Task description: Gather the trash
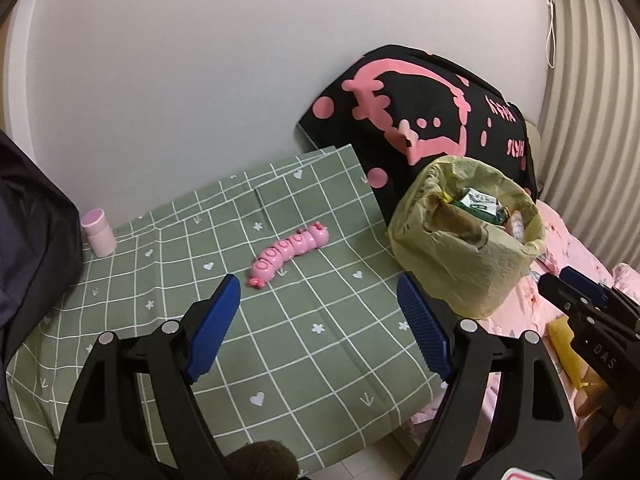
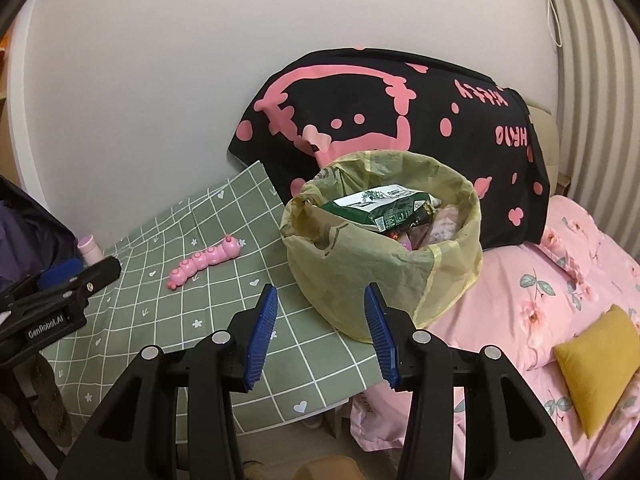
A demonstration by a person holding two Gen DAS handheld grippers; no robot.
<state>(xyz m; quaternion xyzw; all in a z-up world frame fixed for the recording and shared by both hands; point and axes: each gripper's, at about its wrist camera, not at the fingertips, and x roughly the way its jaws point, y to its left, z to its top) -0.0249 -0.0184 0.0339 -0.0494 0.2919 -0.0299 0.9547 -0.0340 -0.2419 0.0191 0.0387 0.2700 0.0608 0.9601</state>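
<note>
Jaws of right gripper (image 2: 320,334) spread, empty; trash bin (image 2: 380,248) just beyond.

Soft, even indoor light; source outside frame. Shadows faint, diffuse. Mild glare on metal pivot pins of left gripper (image 1: 318,294) and right gripper (image 2: 321,308). Strong fisheye bending at edges; black vignette in corners, heaviest at 7 and 5 o'clock. Centre sharp; near foreground at 6 o'clock slightly soft.
</note>
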